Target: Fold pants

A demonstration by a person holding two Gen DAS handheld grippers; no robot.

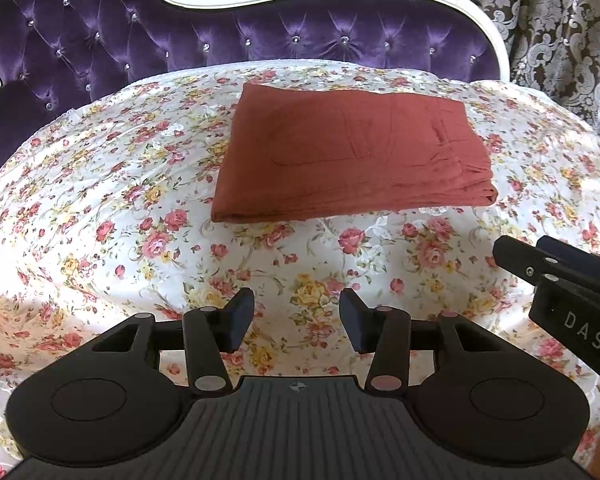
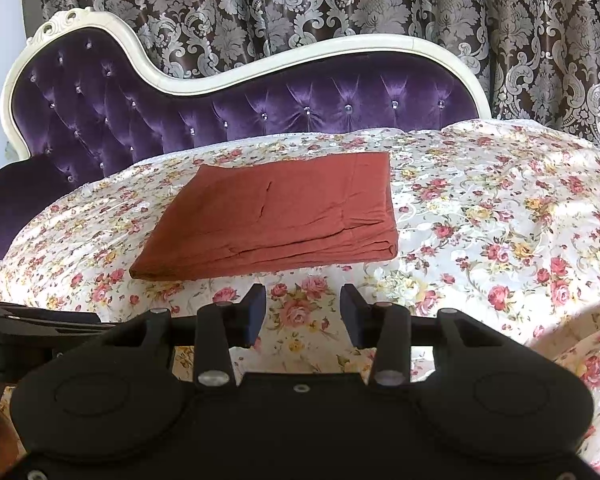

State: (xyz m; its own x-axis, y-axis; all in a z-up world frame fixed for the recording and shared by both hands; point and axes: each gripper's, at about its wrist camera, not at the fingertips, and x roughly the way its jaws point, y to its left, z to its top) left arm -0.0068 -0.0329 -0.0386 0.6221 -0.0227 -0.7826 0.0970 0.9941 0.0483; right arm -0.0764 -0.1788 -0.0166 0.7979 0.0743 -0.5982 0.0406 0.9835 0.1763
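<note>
Though faintly creased, rust-red pants, neatly folded.

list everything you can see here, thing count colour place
pants: one, rust red, folded into a flat rectangle, lying on the floral sheet ahead of both grippers
floral sheet: one, white with pink and yellow roses, spread over the seat
chaise backrest: one, purple tufted velvet with a cream frame, behind the sheet
curtain: dark brown with silver damask pattern, along the back
left gripper: one, black, open, holding nothing, near the sheet's front
right gripper: one, black, open, holding nothing, just short of the pants' front edge
</note>
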